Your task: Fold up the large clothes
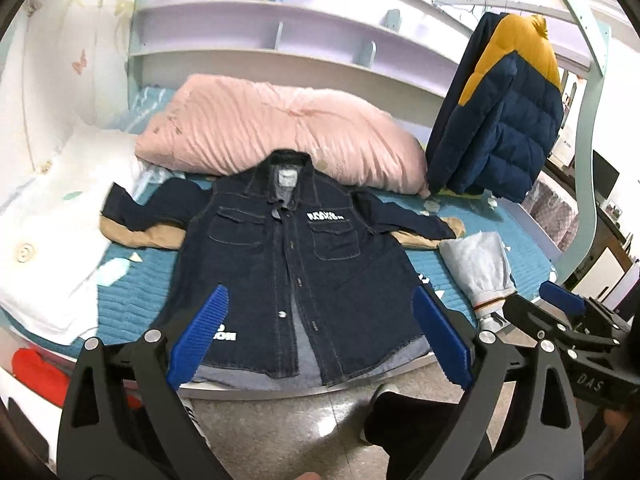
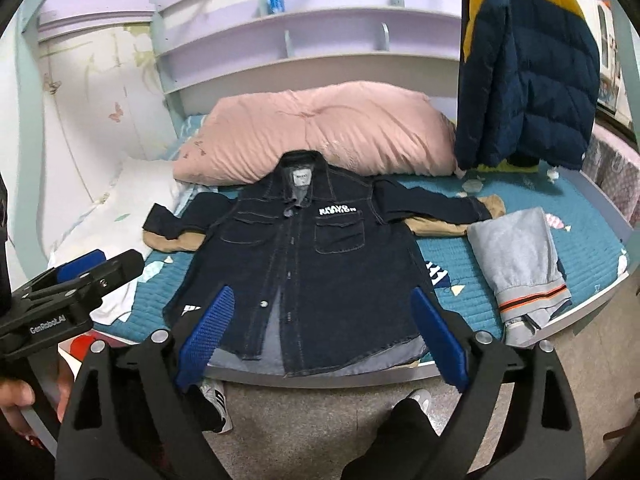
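Blue bed (image 1: 132, 300) holds a dark jacket (image 1: 296, 264) spread flat; both claws, left gripper (image 1: 318, 334) and right gripper (image 2: 322, 334), gape empty. Only the right view shows the gray pants' (image 2: 520, 260) orange stripe.

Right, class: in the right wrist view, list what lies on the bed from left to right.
White bedding → dark denim jacket → grey folded trousers.

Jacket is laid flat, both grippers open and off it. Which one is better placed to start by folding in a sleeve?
Marginal call: both hover level before the hem. The right gripper sits nearer the denim jacket's sleeve on its side, the left gripper nearer the other, so neither clearly leads.
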Tool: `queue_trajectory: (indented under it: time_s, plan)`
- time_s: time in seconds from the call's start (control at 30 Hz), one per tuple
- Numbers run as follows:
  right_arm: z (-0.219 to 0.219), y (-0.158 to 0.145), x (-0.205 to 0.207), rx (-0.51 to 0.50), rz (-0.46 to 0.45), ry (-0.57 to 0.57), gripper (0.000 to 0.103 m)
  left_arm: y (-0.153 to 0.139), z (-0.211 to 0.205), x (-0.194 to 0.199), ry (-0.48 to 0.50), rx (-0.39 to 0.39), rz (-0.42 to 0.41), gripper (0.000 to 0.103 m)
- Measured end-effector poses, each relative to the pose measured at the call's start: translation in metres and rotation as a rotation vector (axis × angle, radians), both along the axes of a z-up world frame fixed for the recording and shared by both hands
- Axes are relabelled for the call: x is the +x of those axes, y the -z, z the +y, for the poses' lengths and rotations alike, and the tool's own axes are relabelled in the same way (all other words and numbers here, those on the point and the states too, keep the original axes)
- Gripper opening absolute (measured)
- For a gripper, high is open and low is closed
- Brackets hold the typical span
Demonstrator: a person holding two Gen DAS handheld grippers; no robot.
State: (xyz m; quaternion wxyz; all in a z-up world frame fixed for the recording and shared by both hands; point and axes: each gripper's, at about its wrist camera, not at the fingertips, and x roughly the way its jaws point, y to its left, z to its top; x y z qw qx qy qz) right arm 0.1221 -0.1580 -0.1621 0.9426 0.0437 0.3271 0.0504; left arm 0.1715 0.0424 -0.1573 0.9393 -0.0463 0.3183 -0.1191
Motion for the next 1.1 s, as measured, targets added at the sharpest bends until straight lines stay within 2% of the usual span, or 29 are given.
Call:
queue_trajectory:
  time_s: [0.4, 0.57, 0.87, 1.1]
  plan:
    - [0.02, -0.03, -0.064, -0.012, -0.088, 0.028, 0.089, -0.032, 0.011, -0.068, -0.043, 0.016, -0.118, 0.098]
    - [0.018, -0.041, -0.089, -0.013, -0.131, 0.047, 0.089, -0.046, 0.004, -0.097, -0.047, 0.069, -0.183, 0.098]
    - [0.012, -0.058, -0.132, -0.023, -0.227, 0.073, 0.09, -0.076, -0.005, -0.143, -0.087, 0.101, -0.312, 0.098]
    - [0.009, -0.069, -0.153, -0.041, -0.293, 0.074, 0.094, -0.09, -0.013, -0.164, -0.082, 0.117, -0.345, 0.098]
